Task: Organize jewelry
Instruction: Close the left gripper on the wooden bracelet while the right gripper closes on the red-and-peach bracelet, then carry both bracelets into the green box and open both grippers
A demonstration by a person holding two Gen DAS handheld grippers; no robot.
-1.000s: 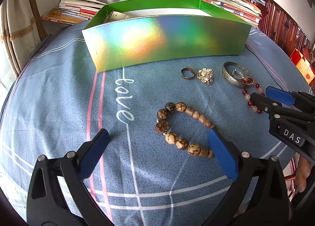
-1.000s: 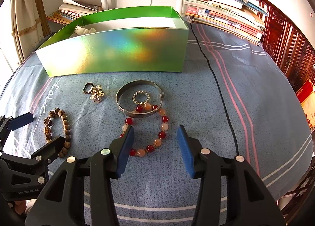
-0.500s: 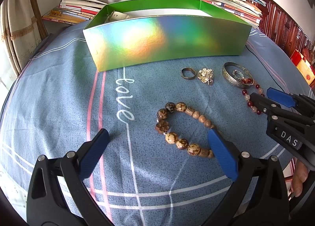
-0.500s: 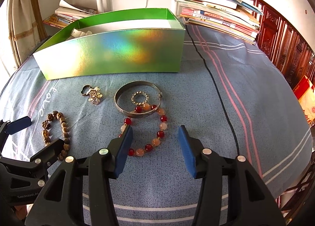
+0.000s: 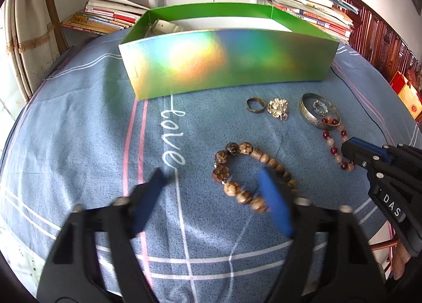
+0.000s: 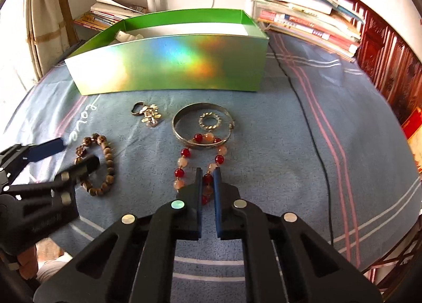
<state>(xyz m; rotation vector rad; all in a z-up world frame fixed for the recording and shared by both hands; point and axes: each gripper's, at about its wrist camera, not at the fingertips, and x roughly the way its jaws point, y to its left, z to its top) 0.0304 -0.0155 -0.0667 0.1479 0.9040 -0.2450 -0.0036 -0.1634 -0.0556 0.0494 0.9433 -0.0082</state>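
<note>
Left wrist view: the green box [image 5: 226, 62] stood at the far side of the blue bedsheet [image 5: 79, 131]. In front of the box lay the wooden bead bracelet [image 5: 248, 173], and the left gripper [image 5: 216, 197] hovered over it, its jaws apart and blurred, having just been closing, one blue pad inside the loop of beads without pressing it. Right of the box's near wall lay a small ring [image 5: 254, 105], a silver charm [image 5: 277, 108] and a silver bangle [image 5: 317, 114]. Right wrist view: the right gripper [image 6: 207, 186] had just closed its jaws, and they were clamped on the near end of the red bead bracelet [image 6: 200, 163], in front of the box [image 6: 168, 68]. That bracelet's far end lay inside the bangle [image 6: 201, 126], beside a small silver ring [image 6: 210, 120].
</note>
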